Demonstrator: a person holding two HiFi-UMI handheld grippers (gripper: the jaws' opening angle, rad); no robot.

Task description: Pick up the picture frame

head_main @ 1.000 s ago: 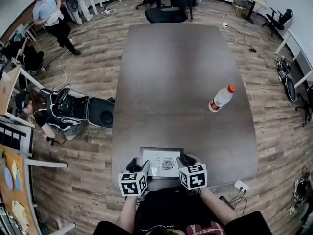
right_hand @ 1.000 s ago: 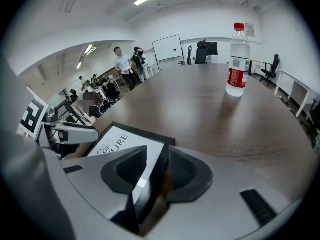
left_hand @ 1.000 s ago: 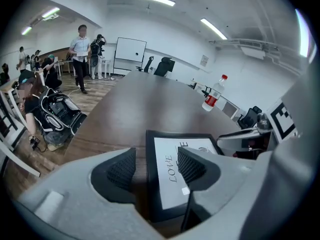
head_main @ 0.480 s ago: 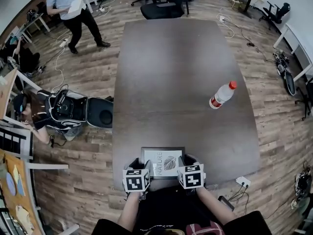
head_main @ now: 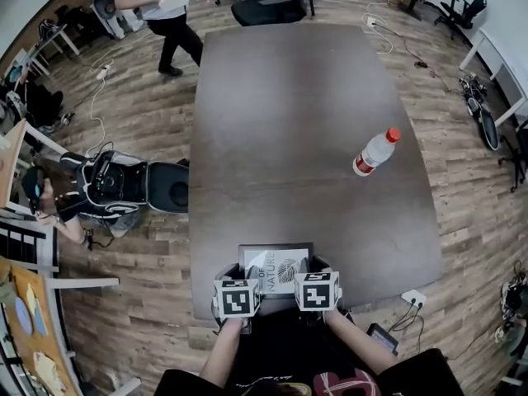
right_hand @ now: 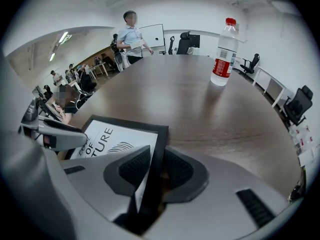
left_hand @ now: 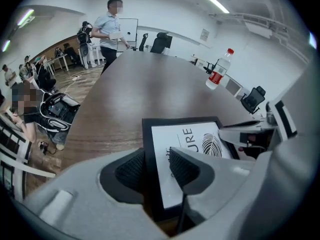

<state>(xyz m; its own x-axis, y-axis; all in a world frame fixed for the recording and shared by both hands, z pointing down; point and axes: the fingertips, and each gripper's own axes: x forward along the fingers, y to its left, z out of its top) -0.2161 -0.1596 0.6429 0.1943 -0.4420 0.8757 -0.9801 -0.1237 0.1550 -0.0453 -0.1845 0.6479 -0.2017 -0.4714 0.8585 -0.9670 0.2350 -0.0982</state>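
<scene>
We've got the picture frame (head_main: pixel 279 262) sitting at the near edge of the tabletop (head_main: pixel 289 114), right in front of us (black border, white print with a leaf on it). The left gripper (head_main: pixel 247 269) straddles its left border, fingers (left_hand: pixel 131 171) closing in but not quite pinching. The right gripper (head_main: pixel 307 267) has its fingers (right_hand: pixel 134 168) clamped on the right border. A water bottle (head_main: pixel 375 151) stands well apart, off to the right.

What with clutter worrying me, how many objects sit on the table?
2. The picture frame is at the table's near edge; the water bottle stands upright toward its right side. Nothing seems hidden.
</scene>
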